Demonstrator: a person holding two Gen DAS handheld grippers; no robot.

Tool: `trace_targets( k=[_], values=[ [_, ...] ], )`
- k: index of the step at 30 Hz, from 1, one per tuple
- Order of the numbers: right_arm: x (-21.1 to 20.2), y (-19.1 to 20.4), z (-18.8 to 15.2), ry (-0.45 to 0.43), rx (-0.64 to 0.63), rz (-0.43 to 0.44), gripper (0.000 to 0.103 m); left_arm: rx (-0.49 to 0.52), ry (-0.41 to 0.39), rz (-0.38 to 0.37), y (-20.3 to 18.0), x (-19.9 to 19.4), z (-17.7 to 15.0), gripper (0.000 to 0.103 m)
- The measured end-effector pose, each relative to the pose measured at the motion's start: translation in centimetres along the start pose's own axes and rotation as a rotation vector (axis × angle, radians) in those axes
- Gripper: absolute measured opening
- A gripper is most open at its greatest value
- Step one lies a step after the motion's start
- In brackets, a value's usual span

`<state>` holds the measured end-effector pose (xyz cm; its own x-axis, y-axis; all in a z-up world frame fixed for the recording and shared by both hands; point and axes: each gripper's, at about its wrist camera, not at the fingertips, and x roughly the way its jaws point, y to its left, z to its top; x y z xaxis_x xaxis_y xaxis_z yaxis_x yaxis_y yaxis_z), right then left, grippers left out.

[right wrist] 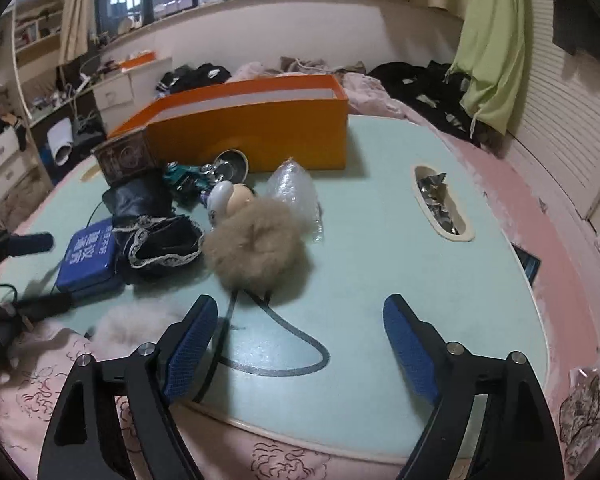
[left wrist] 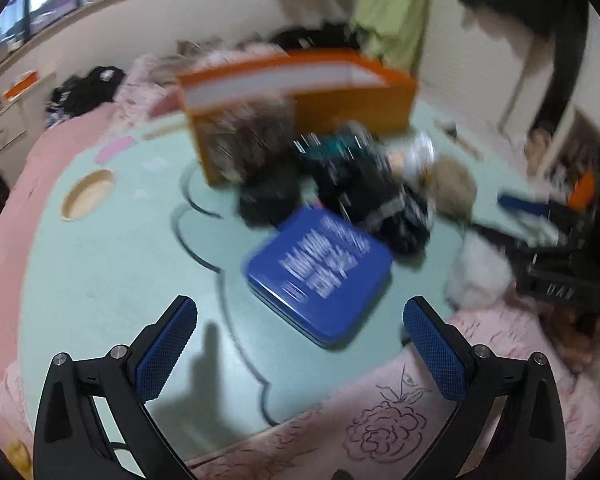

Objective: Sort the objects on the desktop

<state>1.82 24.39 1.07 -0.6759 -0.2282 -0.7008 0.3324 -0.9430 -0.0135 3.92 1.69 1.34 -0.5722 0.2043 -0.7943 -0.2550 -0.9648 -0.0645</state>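
Observation:
A pile of small objects lies on the pale green table [right wrist: 380,240]. In the right wrist view I see a blue tin [right wrist: 90,258], a black lace-trimmed pouch [right wrist: 160,244], a beige fluffy ball [right wrist: 256,246], a bubble-wrap packet [right wrist: 296,192], a green toy car [right wrist: 188,178] and a dark patterned box [right wrist: 126,156], all in front of an orange box [right wrist: 256,124]. My right gripper [right wrist: 300,334] is open and empty, just short of the fluffy ball. In the blurred left wrist view my left gripper [left wrist: 300,332] is open, with the blue tin [left wrist: 320,272] just beyond its fingertips.
A slot in the table [right wrist: 440,204] holds crumpled foil. A round hole [left wrist: 88,194] sits at the table's left side. White fluff [left wrist: 480,276] lies at the edge. Pink bedding [right wrist: 540,184] and dark clothes [right wrist: 424,84] surround the table; a black crate [left wrist: 560,264] stands to the right.

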Motion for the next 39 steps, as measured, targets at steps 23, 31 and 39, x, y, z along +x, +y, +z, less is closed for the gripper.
trace_targets(
  k=[23, 31, 39],
  values=[
    [0.5, 0.8, 0.1, 0.007, -0.040, 0.002, 0.103, -0.059, -0.005, 0.006, 1.2, -1.3, 2.3, 0.103],
    [0.4, 0.7, 0.1, 0.005, -0.041, 0.005, 0.103, -0.195, -0.152, 0.089, 2.4, -2.3, 14.8, 0.103],
    [0.4, 0.8, 0.1, 0.005, -0.040, 0.005, 0.103, -0.232, -0.068, 0.163, 1.8, 4.8, 15.7, 0.103]
  ],
)
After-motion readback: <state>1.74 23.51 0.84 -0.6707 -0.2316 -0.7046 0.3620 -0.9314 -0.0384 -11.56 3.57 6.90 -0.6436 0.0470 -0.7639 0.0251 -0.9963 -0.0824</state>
